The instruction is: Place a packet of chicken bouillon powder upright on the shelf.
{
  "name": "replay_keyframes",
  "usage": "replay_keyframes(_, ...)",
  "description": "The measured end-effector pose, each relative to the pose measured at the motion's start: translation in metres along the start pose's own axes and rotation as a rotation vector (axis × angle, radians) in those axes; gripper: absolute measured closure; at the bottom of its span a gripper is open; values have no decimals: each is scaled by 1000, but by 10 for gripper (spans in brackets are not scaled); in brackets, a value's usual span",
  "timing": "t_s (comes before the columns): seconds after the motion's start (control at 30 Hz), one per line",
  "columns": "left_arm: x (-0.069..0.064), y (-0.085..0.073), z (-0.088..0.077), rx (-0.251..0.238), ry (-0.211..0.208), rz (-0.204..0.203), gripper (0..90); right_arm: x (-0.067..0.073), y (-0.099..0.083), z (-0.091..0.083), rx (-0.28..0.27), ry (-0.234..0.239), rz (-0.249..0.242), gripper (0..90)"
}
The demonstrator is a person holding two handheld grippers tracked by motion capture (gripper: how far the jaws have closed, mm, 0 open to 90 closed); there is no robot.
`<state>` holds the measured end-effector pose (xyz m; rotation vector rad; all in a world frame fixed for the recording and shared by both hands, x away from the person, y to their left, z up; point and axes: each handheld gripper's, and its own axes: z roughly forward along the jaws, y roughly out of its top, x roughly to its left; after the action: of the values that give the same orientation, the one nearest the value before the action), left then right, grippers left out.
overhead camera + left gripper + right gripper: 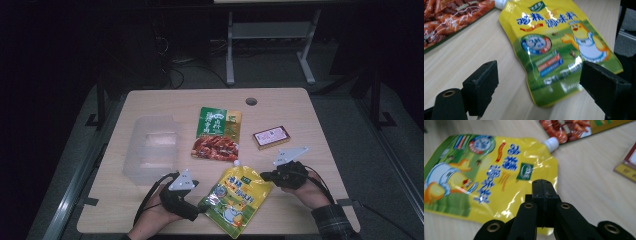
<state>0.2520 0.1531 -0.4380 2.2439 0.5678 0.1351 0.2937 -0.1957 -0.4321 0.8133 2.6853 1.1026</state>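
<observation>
Surface [150,210]: a light wood-grain top with a round cable hole near its far edge; everything lies on it.
Clear tub [151,148]: a see-through plastic box at the left of the surface, open at the top. I can make out nothing inside it; its floor shows through.
Yellow pouch [237,199]: the thing in hand, a glossy yellow spouted bag lying flat at the near edge of the surface, between the two grippers. It is printed with a cartoon chick in a white apron, blue characters, a round blue-and-red badge and a green band along the bottom. Its white screw cap [551,143] points away from the person, toward the green packet. The film is wrinkled and catches the light.
Green packet [218,133]: a flat bag with a green top, a yellow corner and a picture of red-brown meat; it lies mid-surface, just beyond the pouch's cap.
Small box [270,137]: a flat red-and-white carton with a tan rim, to the right of the green packet and well apart from the tub.
Left gripper [199,207]: held at the pouch's left side; its fingers [482,87] stand spread wide, released, with the pouch's lower end lying on the surface between them, pads off the film.
Right gripper [264,176]: at the pouch's upper right corner; its fingers [544,195] are clenched flat together with nothing between them, the tips over the pouch's edge.
</observation>
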Motion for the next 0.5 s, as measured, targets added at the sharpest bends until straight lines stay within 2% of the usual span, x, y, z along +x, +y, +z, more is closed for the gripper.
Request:
replay_keyframes(0.13, 3, 10, 10, 5, -8, -7, 146, 12, -15, -8, 1, -2, 20, 888)
replay_keyframes(0.33, 7, 23, 32, 43, -13, -16, 146, 22, -30, -18, -6, -5, 56, 864)
replay_keyframes(0.4, 8, 26, 38, 50, -12, -17, 145, 28, -39, -21, 2, -9, 63, 805)
replay_keyframes(0.43, 9, 28, 41, 54, -16, -21, 145, 28, -39, -21, 2, -9, 63, 805)
replay_keyframes(0.47, 9, 30, 46, 46, -16, -34, 146, 30, -42, -22, 6, -12, 61, 781)
replay_keyframes(0.5, 11, 31, 49, 58, -14, -26, 145, 32, -45, -22, 12, -19, 68, 751)
